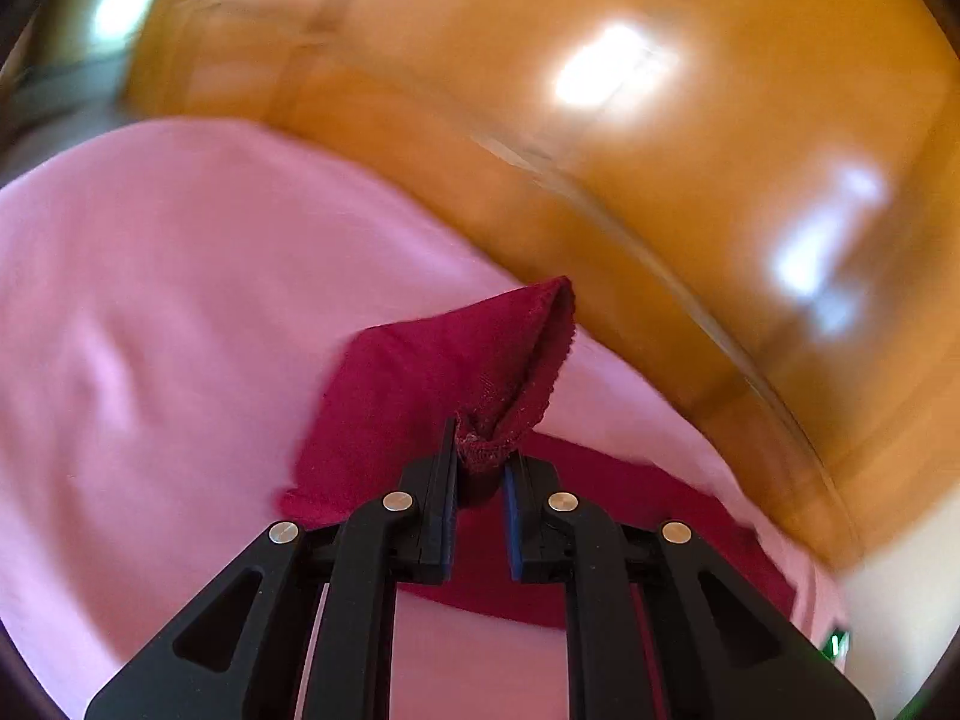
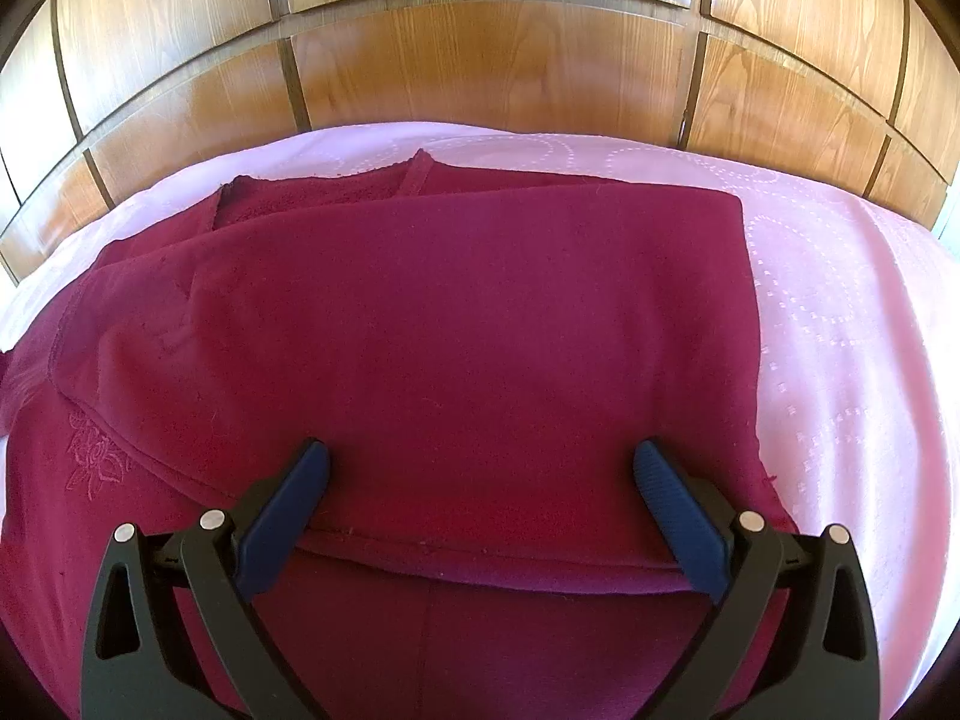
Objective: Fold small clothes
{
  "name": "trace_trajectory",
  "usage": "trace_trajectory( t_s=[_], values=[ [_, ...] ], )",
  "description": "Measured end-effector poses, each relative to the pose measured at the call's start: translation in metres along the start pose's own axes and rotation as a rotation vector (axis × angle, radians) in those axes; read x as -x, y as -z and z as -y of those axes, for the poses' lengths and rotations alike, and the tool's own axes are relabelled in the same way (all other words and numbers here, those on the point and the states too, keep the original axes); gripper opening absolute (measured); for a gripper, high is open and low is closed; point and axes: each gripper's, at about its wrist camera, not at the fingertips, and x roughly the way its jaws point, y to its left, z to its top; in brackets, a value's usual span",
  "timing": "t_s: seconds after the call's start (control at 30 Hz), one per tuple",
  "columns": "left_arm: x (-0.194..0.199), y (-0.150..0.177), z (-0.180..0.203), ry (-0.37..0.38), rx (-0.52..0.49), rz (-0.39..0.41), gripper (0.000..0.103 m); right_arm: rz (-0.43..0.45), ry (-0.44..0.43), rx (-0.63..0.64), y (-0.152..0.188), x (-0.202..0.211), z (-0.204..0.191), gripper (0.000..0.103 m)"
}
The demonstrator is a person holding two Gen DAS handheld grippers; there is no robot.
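Left wrist view: the left gripper point(image 1: 480, 468) is clamped on a bunched corner of the dark red garment point(image 1: 432, 384), its scalloped hem lifted clear of the pink bedcover point(image 1: 150, 300); the picture is motion-blurred.
Right wrist view: the right gripper point(image 2: 480, 504) has its jaws spread wide, holding nothing, low over the garment point(image 2: 450, 330); whether its blue pads point(image 2: 678, 516) touch the cloth cannot be told.
Garment position: spread on the pink bedcover point(image 2: 840, 330), near the wooden panelling point(image 2: 480, 60) behind the bed.
Done so far: one layer is already doubled over, with a straight fold edge on the right and a hem running across just in front of the right gripper; an embroidered flower point(image 2: 96, 456) shows on the lower layer at the left.
Left to do: judging by the raised corner, another fold is only begun; that side must be carried over and laid flat.
Loose ends: a strap or neckline edge point(image 2: 414, 174) pokes out at the far side, untidy.
Obstacles: none seen on the bed; the soft cover may wrinkle under the cloth.
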Motion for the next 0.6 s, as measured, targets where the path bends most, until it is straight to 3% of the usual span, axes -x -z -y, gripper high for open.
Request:
trace_trajectory(
  t_s=[0.1,0.27,0.37,0.4,0.43,0.5,0.6],
  values=[
    [-0.018,0.036,0.066,0.103,-0.113,-0.064,0.011,0.001,-0.002,0.000,0.000,0.001,0.000,0.101],
    [-0.055,0.094,0.131,0.140,-0.242,-0.178,0.014,0.003,-0.007,-0.003,-0.001,0.001,0.001,0.101],
    [-0.071,0.120,0.150,0.124,-0.304,-0.219,0.042,0.004,-0.013,-0.007,-0.001,0.000,0.002,0.101],
    [-0.069,0.127,0.152,0.113,-0.318,-0.217,0.056,0.005,-0.015,-0.008,-0.001,0.000,0.002,0.101],
    [-0.065,0.133,0.154,0.091,-0.341,-0.194,0.062,0.005,-0.017,-0.010,-0.002,-0.001,0.003,0.101],
    [-0.046,0.150,0.156,0.066,-0.377,-0.145,0.063,0.006,-0.022,-0.013,-0.002,-0.001,0.004,0.101],
    [-0.029,0.169,0.145,0.057,-0.405,-0.155,0.063,0.008,-0.026,-0.017,-0.001,-0.001,0.004,0.101]
  ],
)
